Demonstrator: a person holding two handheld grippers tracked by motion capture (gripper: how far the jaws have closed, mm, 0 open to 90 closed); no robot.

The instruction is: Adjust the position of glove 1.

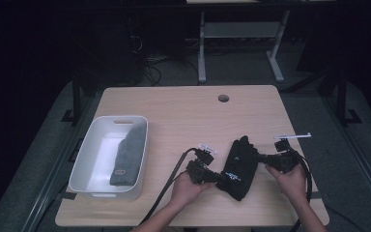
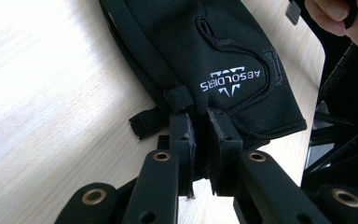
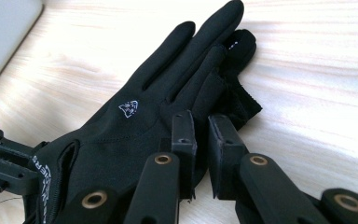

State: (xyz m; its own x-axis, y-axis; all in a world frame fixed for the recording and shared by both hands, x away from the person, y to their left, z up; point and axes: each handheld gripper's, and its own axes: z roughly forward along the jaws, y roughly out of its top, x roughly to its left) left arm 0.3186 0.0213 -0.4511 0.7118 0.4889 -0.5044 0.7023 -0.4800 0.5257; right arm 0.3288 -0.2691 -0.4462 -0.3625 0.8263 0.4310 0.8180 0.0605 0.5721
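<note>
L gripper [image 2: 200, 128] pinches glove [image 1: 239, 166] cuff, R gripper [image 3: 200, 133] clamped on thumb-side edge. Lift both evenly, keep fabric taut, carry twd bin [image 1: 84, 159].

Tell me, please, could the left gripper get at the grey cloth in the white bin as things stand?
Probably not yet: the left gripper is shut on the black glove. The table between it and the white bin holding the grey cloth looks bare.

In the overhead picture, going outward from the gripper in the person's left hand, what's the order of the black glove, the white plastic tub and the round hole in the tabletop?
1. Black fabric glove: pinched by the left gripper.
2. White plastic tub: far left.
3. Round hole: far edge.
</note>
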